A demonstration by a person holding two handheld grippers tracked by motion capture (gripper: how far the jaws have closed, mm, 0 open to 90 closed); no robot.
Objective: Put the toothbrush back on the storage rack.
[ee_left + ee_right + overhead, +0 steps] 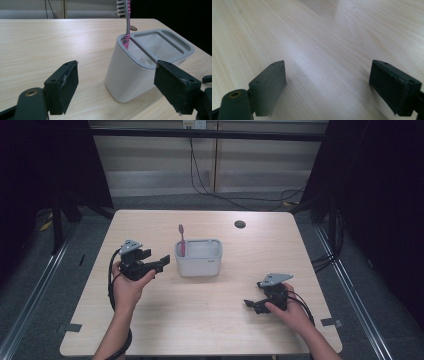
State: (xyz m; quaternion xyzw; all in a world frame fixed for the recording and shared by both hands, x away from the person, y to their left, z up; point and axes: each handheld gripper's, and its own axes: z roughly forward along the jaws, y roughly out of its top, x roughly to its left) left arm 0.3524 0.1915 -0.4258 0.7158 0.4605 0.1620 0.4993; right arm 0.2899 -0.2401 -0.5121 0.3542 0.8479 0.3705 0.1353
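Note:
A white holder with a grey rim (198,257) (140,72) stands near the middle of the table. A pink toothbrush (182,240) (127,25) stands upright in its left compartment. My left gripper (156,261) (120,87) is open just left of the holder, jaws pointing at it and nothing between them. My right gripper (252,306) (329,87) rests low over the bare tabletop at the front right, open and empty.
The light wooden table (200,320) has a dark round hole (240,224) at the back right. Cables (235,195) run across the floor behind the table. Dark curtains stand on both sides.

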